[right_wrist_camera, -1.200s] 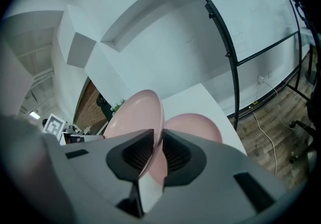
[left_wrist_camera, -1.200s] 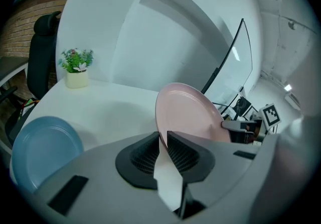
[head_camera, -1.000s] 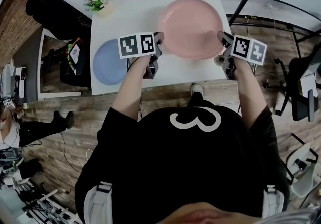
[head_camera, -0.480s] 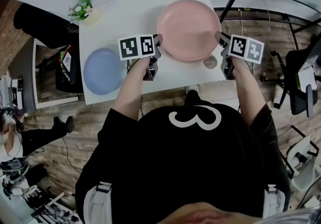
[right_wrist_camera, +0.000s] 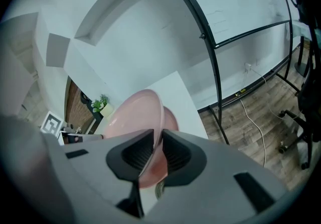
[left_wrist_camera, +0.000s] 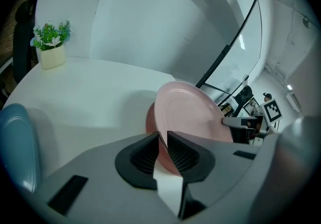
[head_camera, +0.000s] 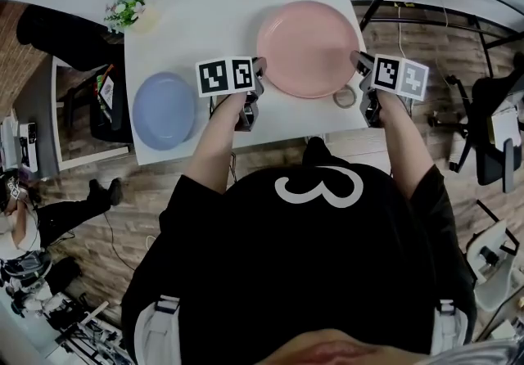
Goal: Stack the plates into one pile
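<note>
- Blue plate (head_camera: 164, 110): flat on the near left of the white worktop (head_camera: 214, 18), alone.
- Left tool (head_camera: 257, 77): jaws narrow, pinching the pink plate (head_camera: 309, 46) by its left rim.
- Pink plate: over the worktop's right half, well apart from the blue one.
- Right tool (head_camera: 361, 69): jaws narrow, clamped on the opposite rim.
- Step, as I judge it: a two-tool carry of the pink plate.
- Next move likely calls for travelling left, keeping it level, centring it over the blue plate and releasing both rims together.
</note>
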### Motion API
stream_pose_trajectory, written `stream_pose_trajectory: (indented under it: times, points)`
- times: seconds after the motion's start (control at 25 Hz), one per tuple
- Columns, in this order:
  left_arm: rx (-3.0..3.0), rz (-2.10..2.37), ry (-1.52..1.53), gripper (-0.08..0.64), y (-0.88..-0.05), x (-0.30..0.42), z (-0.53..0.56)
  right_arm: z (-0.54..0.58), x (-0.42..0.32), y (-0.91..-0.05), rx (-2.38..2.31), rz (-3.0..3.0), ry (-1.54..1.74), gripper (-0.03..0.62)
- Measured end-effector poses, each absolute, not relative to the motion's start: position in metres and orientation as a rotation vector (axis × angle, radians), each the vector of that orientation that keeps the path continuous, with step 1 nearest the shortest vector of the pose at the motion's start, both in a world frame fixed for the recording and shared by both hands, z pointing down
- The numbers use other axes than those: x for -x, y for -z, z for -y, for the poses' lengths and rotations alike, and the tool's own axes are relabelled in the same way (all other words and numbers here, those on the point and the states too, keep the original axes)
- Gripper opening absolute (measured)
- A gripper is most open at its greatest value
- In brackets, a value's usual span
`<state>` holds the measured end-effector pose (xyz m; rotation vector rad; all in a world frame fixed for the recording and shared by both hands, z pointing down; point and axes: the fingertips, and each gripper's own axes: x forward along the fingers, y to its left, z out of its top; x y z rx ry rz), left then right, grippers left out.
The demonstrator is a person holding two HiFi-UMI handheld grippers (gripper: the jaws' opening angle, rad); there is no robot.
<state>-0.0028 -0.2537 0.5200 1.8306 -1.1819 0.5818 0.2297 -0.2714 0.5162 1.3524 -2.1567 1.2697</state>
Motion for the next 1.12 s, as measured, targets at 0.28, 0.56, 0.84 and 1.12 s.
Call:
stream_pose_trajectory:
  times: [0.28,0.56,0.84,1.12]
  points:
    - [-1.805,1.159,-0.595,0.063,-0.537,0.002,0.251,0.268,-0.23,-0.538,-1.32,2.119,-1.304,0.071]
    - [-1.785,1.159,-0.619,0.063,-0.548,0.001,0.249,0.267,-0.23,-0.549,-1.283,2.102,-1.323,0.071]
    - [-1.758,1.135,-0.626,0.063,-0.558,0.003,0.245,0.263,-0.224,-0.556,-1.23,2.092,-1.326,0.071]
    - [-1.759,1.124,-0.597,0.063,-0.562,-0.001,0.24,0.26,-0.228,-0.564,-1.238,2.076,-1.328,0.085]
